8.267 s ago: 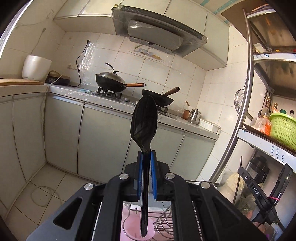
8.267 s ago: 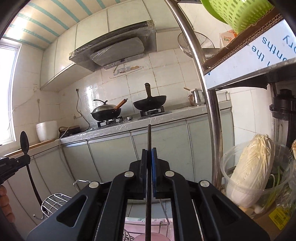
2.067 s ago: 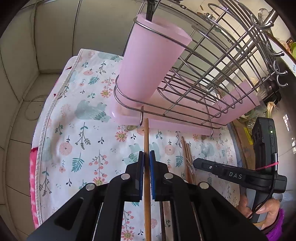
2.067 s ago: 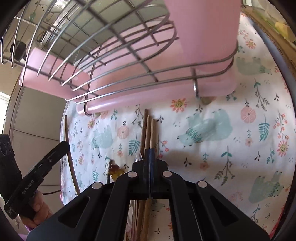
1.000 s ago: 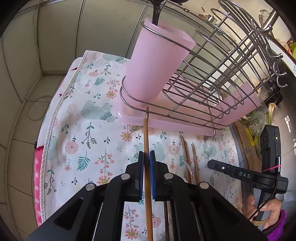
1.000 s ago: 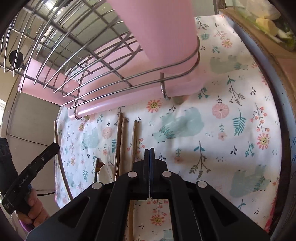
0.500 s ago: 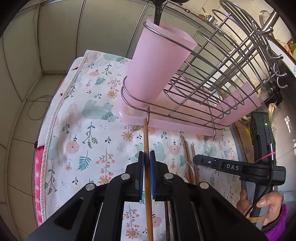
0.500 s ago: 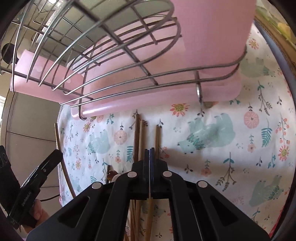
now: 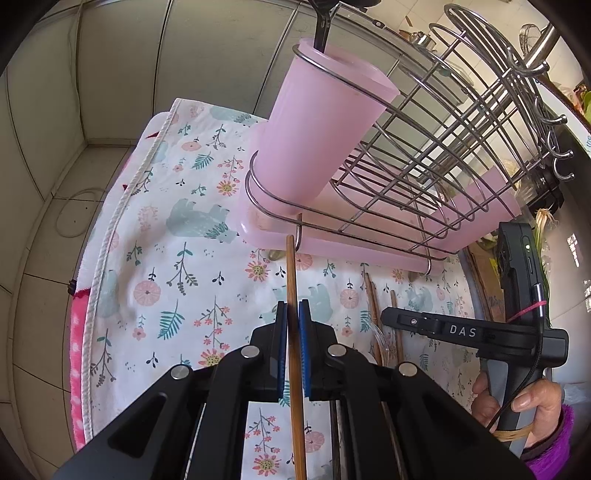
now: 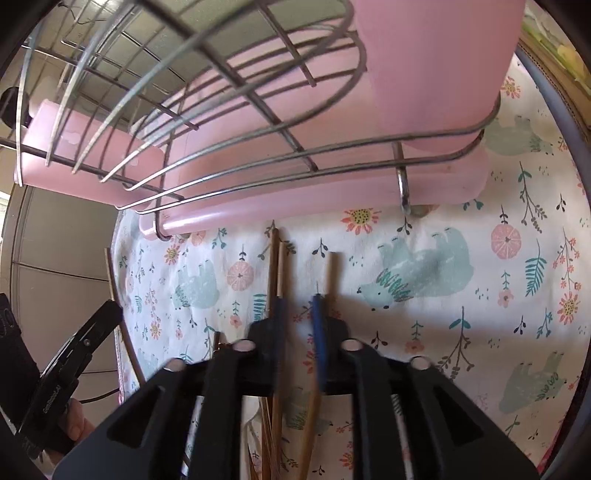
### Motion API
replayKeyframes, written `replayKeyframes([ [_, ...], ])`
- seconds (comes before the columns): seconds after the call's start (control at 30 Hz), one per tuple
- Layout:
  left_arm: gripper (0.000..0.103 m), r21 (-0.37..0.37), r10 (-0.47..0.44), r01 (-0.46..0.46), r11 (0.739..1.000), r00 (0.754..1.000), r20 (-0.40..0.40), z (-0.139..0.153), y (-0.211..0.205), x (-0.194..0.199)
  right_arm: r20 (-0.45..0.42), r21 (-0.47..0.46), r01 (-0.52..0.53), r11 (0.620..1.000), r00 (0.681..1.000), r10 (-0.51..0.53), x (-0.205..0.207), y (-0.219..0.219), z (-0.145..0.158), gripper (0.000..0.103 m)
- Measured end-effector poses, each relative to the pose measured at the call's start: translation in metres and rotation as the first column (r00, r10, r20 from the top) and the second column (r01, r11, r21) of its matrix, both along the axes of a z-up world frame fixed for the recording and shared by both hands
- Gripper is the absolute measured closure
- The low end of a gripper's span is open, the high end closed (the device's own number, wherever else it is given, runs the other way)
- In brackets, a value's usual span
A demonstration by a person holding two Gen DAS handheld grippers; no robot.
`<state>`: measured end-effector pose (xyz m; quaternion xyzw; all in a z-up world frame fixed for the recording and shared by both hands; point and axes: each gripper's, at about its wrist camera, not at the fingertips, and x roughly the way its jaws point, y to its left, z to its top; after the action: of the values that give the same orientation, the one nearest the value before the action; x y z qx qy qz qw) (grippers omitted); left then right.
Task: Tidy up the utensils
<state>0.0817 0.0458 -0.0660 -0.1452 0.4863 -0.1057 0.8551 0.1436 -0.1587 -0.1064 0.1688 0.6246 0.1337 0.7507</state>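
My left gripper [image 9: 291, 314] is shut on a wooden chopstick [image 9: 291, 280] that points at the foot of the pink utensil cup [image 9: 317, 122] in the wire dish rack [image 9: 443, 147]. A black utensil handle [image 9: 322, 26] stands in the cup. My right gripper [image 10: 298, 302] is open, low over several wooden chopsticks [image 10: 277, 266] lying on the floral cloth [image 10: 461, 295] in front of the rack [image 10: 221, 129]. One chopstick [image 10: 328, 273] lies just beside the right finger. The right gripper also shows in the left wrist view [image 9: 384, 317].
The pink drip tray [image 9: 369, 247] under the rack blocks the way ahead. A second pink cup [image 10: 436, 66] sits at the rack's right end. The cloth's left edge [image 9: 110, 240] drops off to tiled floor. More chopsticks [image 9: 373, 306] lie between the grippers.
My right gripper has opened from shut and sits low over the chopsticks. My left gripper still holds its chopstick, almost unmoved.
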Motion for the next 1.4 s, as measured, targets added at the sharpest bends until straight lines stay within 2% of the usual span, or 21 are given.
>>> replayKeyframes([
  [0.03, 0.097, 0.000, 0.000, 0.000, 1.000, 1.000, 0.000, 0.000, 0.000, 0.000, 0.011, -0.006, -0.001, 1.000, 1.000, 0.001, -0.001, -0.003, 0.004, 0.069],
  [0.07, 0.097, -0.002, 0.000, 0.000, 1.000, 1.000, -0.001, 0.000, 0.000, 0.000, 0.023, -0.016, -0.004, 1.000, 1.000, 0.004, -0.002, -0.005, 0.008, 0.065],
  [0.3, 0.097, -0.009, 0.004, -0.004, 1.000, 1.000, 0.002, 0.001, 0.001, -0.002, 0.046, -0.126, -0.001, 0.992, 0.999, 0.007, -0.005, -0.007, 0.018, 0.065],
  [0.53, 0.097, -0.014, 0.007, -0.007, 1.000, 1.000, -0.001, -0.001, 0.003, -0.002, 0.017, -0.163, -0.016, 0.987, 1.000, 0.019, -0.002, -0.006, 0.010, 0.065],
  [0.6, 0.097, -0.015, 0.008, -0.008, 1.000, 1.000, -0.004, -0.001, 0.003, -0.001, 0.023, -0.183, -0.022, 0.983, 0.999, 0.027, -0.001, -0.002, 0.009, 0.071],
  [0.67, 0.097, -0.009, 0.010, -0.010, 1.000, 1.000, -0.006, -0.001, 0.003, -0.001, 0.028, -0.238, -0.025, 0.971, 0.999, 0.033, 0.001, 0.004, 0.006, 0.091],
  [0.83, 0.097, -0.004, 0.010, -0.010, 1.000, 1.000, 0.008, 0.004, 0.003, -0.003, 0.061, -0.195, -0.014, 0.981, 0.998, 0.027, -0.005, -0.005, 0.009, 0.097],
  [0.97, 0.097, 0.004, 0.007, -0.007, 1.000, 0.999, 0.044, 0.015, 0.003, -0.009, 0.149, -0.142, 0.002, 0.990, 0.989, 0.019, -0.026, -0.029, 0.035, 0.097],
  [1.03, 0.098, 0.005, 0.010, -0.010, 1.000, 0.997, 0.072, 0.023, 0.004, -0.013, 0.216, -0.090, 0.013, 0.996, 0.976, 0.007, -0.038, -0.039, 0.050, 0.097],
  [1.13, 0.098, 0.015, 0.015, -0.017, 1.000, 0.992, 0.128, 0.038, 0.005, -0.021, 0.304, -0.065, 0.036, 0.997, 0.953, -0.015, -0.057, -0.053, 0.072, 0.097],
  [1.4, 0.098, 0.035, 0.050, -0.064, 0.997, 0.948, 0.315, 0.080, 0.005, -0.050, 0.538, -0.033, 0.085, 0.996, 0.841, -0.054, -0.102, -0.078, 0.129, 0.097],
])
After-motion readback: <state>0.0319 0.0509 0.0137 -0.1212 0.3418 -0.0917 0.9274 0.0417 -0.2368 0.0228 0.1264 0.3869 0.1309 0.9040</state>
